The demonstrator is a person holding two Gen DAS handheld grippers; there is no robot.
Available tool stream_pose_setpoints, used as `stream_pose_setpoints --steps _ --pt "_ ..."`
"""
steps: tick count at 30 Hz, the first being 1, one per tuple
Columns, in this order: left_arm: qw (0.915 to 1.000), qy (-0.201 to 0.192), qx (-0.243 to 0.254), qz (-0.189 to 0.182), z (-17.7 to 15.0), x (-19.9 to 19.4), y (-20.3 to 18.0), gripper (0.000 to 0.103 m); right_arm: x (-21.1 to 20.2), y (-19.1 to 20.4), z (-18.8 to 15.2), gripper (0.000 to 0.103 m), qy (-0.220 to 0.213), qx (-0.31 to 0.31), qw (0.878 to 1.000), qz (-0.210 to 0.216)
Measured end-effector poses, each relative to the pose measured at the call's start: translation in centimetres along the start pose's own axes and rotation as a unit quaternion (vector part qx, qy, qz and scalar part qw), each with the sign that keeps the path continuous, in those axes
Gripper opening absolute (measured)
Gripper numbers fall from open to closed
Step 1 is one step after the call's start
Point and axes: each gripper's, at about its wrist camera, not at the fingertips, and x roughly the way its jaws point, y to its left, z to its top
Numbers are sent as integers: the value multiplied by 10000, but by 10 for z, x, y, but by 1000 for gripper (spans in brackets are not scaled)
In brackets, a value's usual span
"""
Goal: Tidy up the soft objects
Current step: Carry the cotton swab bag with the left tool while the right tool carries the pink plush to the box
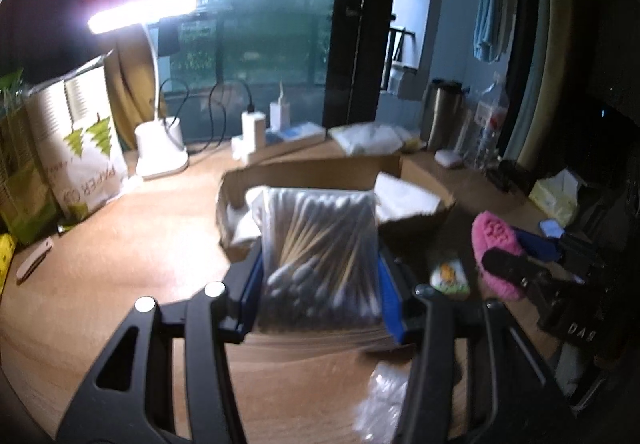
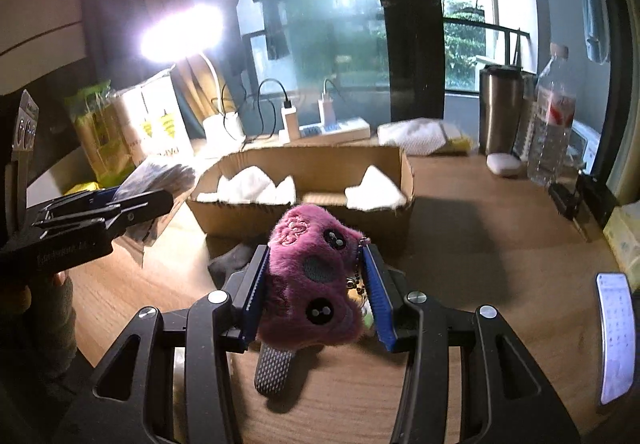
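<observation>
My left gripper [image 1: 320, 264] is shut on a clear bag of cotton swabs [image 1: 320, 244] and holds it above the wooden desk, in front of an open cardboard box [image 1: 304, 172]. That gripper shows in the right wrist view [image 2: 132, 204] at the left with the bag [image 2: 160, 176]. My right gripper [image 2: 316, 284] is shut on a pink plush toy [image 2: 312, 284] with black eyes, a ball chain and a grey tab, just in front of the cardboard box [image 2: 312, 164]. The box holds white soft pads [image 2: 248, 184]. The plush toy [image 1: 492, 244] and right gripper [image 1: 508, 264] show in the left wrist view.
A lit desk lamp [image 1: 160, 148], paper-cup packs [image 1: 88, 152], chargers [image 2: 290, 120], a steel tumbler [image 2: 500, 108] and a water bottle [image 2: 554, 116] line the desk's back. A dark sock [image 2: 236, 260] lies before the box. A phone [image 2: 616, 336] lies right. A plastic bag [image 1: 384, 404] lies near.
</observation>
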Motion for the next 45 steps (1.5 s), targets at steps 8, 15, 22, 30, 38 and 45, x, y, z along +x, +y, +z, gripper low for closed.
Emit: stream_pose_setpoints --steps 8,15,22,30,38,45 --pt "9986 -386 -338 -154 28 1 -10 51 0 -8 21 48 -250 -27 9997 41" --pt "9980 -569 -257 -77 48 7 -13 51 5 -5 47 48 -506 -457 9977 -7" --pt "9978 -583 -319 -36 56 20 -6 51 14 -6 68 48 -632 -516 9966 137" --pt "9975 -656 -275 -1 73 45 2 51 31 -9 89 48 -720 -600 9955 154" --pt "9973 -639 -373 38 79 66 12 51 56 -12 101 48 -673 -608 9957 174" --pt "9993 -250 -271 1 72 96 10 51 84 -15 105 48 -471 -511 9973 243"
